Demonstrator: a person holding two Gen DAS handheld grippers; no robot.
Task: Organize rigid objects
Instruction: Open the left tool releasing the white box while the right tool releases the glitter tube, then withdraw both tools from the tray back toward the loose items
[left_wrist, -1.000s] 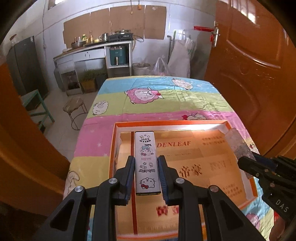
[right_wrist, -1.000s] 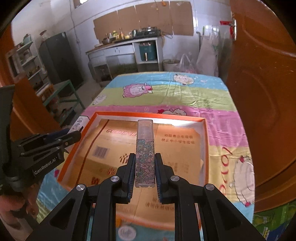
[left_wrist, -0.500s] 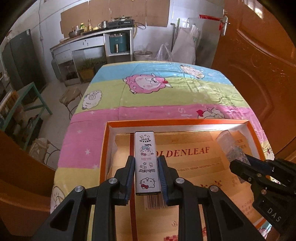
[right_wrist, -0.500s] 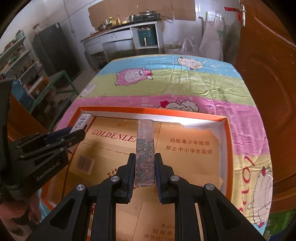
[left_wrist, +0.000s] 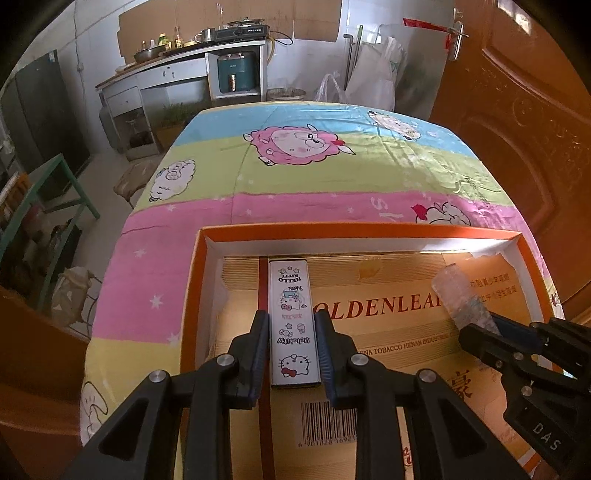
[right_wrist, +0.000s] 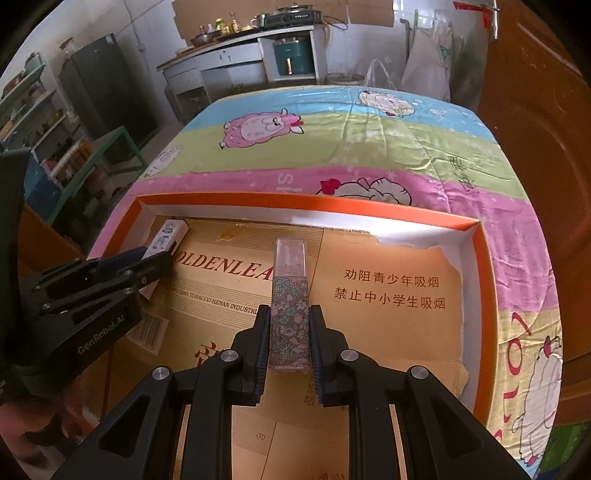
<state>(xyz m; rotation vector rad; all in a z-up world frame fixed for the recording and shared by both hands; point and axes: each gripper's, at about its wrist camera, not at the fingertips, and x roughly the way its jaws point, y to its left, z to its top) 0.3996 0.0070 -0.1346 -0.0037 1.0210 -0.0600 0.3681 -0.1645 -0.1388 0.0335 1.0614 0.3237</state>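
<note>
My left gripper (left_wrist: 291, 325) is shut on a white Hello Kitty box (left_wrist: 293, 321) and holds it over the left part of the orange tray (left_wrist: 354, 229). My right gripper (right_wrist: 290, 325) is shut on a floral bottle with a clear cap (right_wrist: 290, 306) over the tray's (right_wrist: 306, 201) middle. In the left wrist view the bottle (left_wrist: 458, 295) and right gripper (left_wrist: 480, 332) show at the right. In the right wrist view the Hello Kitty box (right_wrist: 168, 236) and left gripper (right_wrist: 147, 264) show at the left. Whether either object touches the tray floor I cannot tell.
The tray floor is lined with tan GOLDENLEAF cardboard (left_wrist: 388, 306). The tray sits on a table under a striped cartoon-sheep cloth (left_wrist: 303, 173). A brown door (left_wrist: 524, 110) stands at the right. A stool (left_wrist: 135, 177) and green frame (left_wrist: 44, 184) are at the left.
Both grippers have moved forward and down over the tray with their objects still held. The tray's far wall now looks closer in both views.
</note>
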